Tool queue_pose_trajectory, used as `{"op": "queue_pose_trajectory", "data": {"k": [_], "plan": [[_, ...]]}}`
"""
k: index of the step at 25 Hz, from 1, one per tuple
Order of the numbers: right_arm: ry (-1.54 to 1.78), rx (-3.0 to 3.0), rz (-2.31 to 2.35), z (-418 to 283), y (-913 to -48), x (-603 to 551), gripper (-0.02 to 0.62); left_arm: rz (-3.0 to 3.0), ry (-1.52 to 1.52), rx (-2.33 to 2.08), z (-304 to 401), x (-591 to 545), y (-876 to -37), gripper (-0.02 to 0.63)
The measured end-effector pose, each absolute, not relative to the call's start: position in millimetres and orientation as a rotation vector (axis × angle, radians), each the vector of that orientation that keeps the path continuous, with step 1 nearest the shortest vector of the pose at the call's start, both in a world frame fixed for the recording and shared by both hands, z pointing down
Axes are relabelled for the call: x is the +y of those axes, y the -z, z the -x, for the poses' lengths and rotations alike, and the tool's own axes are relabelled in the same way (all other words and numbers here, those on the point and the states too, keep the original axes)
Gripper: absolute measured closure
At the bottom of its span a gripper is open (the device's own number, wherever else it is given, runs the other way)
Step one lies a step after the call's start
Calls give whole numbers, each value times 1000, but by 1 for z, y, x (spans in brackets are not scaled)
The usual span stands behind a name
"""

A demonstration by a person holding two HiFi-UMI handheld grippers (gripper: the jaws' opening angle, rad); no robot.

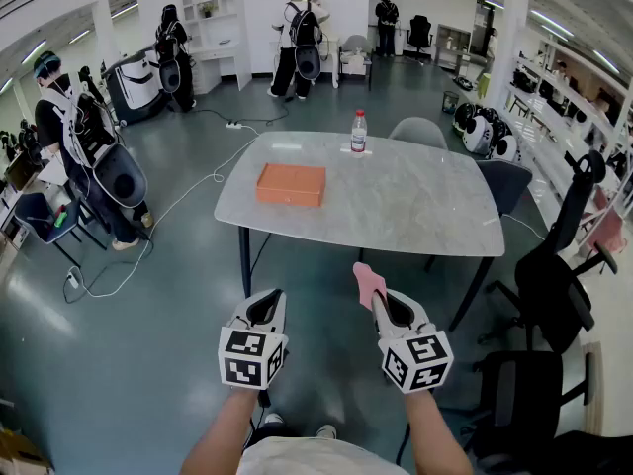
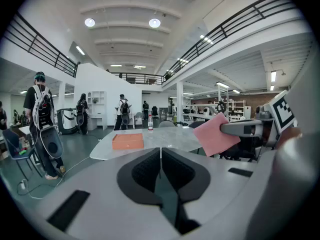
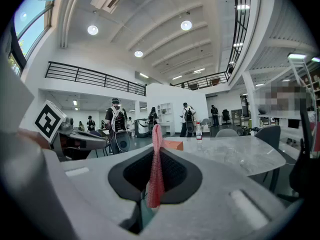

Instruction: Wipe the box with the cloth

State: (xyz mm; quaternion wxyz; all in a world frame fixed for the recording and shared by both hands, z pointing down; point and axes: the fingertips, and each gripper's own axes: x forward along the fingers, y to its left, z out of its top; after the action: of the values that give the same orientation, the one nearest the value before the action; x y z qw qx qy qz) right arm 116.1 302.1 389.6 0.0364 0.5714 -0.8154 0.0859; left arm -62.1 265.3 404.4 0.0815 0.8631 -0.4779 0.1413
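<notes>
Open two-storey hall with a glossy grey-green floor (image 1: 148,364) and white walls (image 2: 97,81).
A grey marble-topped bench (image 1: 415,216) on dark legs stands mid-room, with a grey chair (image 1: 417,130) at its far side and black office chairs (image 1: 549,285) to the right. White shelving (image 1: 220,18) lines the far wall, and round ceiling lamps (image 2: 90,22) glow above a black-railed balcony (image 2: 40,44).

Our left gripper (image 2: 160,153) has its dark fingers (image 2: 142,171) pressed together along a thin seam, and we see nothing between them. Beyond them stands the pale marble counter (image 2: 170,140). The flat orange box (image 2: 127,141) lies near its left edge, and a bottle (image 2: 150,122) stands upright by its far edge. Off the counter's right side, our right gripper (image 2: 231,128) pinches a pink cloth (image 2: 215,135) in the air. A person (image 2: 42,119) stands at far left.
</notes>
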Motion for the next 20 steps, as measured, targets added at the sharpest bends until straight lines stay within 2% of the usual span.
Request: {"op": "queue_pose_trajectory", "data": {"k": [10, 20], "plan": [[-287, -2513, -1764, -123, -394, 281, 577, -2554, -417, -1447, 65, 244, -410, 588], [-300, -2487, -1775, -115, -399, 194, 577, -2538, -403, -1437, 79, 155, -420, 588]]}}
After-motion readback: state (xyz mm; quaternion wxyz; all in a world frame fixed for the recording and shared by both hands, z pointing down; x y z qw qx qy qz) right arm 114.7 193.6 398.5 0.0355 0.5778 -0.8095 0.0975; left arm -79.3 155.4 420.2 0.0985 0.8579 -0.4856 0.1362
